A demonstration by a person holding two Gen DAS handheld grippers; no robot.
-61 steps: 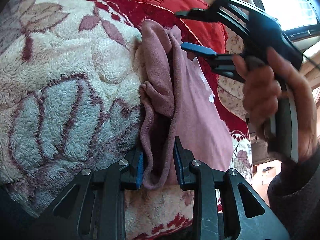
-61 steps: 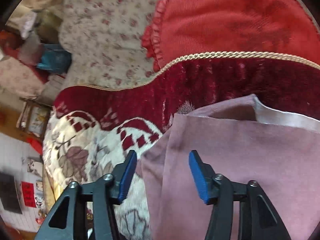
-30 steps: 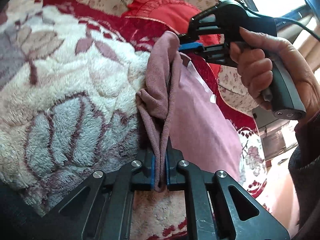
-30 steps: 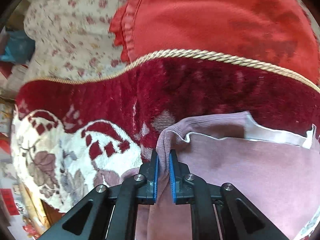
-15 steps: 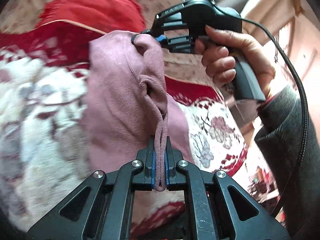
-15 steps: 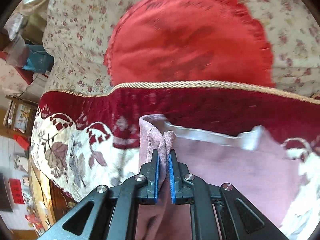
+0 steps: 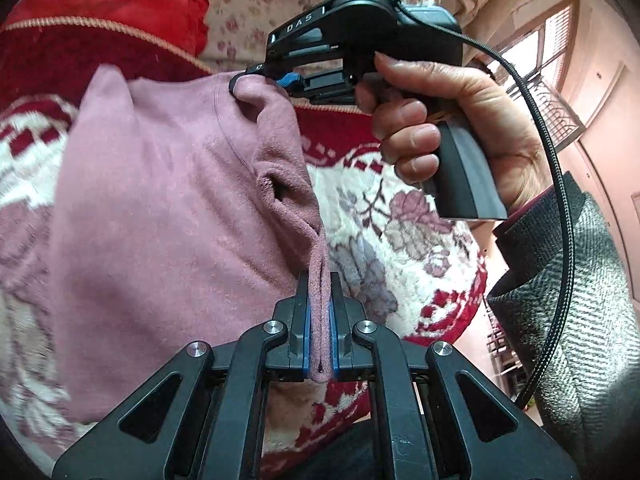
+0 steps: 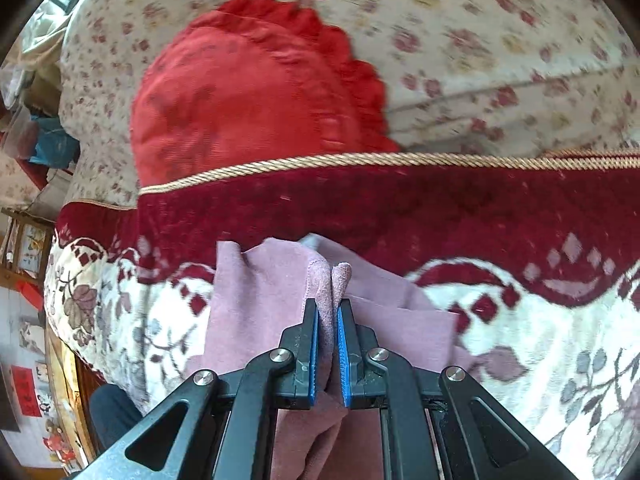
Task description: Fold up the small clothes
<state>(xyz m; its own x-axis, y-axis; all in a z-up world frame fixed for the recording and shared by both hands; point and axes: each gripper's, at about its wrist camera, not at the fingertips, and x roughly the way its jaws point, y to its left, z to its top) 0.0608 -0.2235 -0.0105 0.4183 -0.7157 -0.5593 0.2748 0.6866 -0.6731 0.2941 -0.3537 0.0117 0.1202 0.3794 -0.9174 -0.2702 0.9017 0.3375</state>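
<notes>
Both clamped tight on the garment (image 7: pixel 168 208) — left gripper (image 7: pixel 320 344) at bottom centre, right gripper (image 7: pixel 260 80) at upper centre. Hangs over the blanket (image 7: pixel 400 216). Keep edge taut, carry across level — lower evenly.

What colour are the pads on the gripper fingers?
Blue pads, clearest in the right wrist view, clamped on the soft mauve-pink garment.

1. The pink garment (image 7: pixel 168 208) is soft, matt, brushed cloth.
2. The blanket (image 8: pixel 520 320) is fluffy pile with a twisted cord edge.
3. The red cushion (image 8: pixel 240 92) is ribbed cloth.
4. The left gripper (image 7: pixel 320 332) is matt black plastic with shiny metal screws.
</notes>
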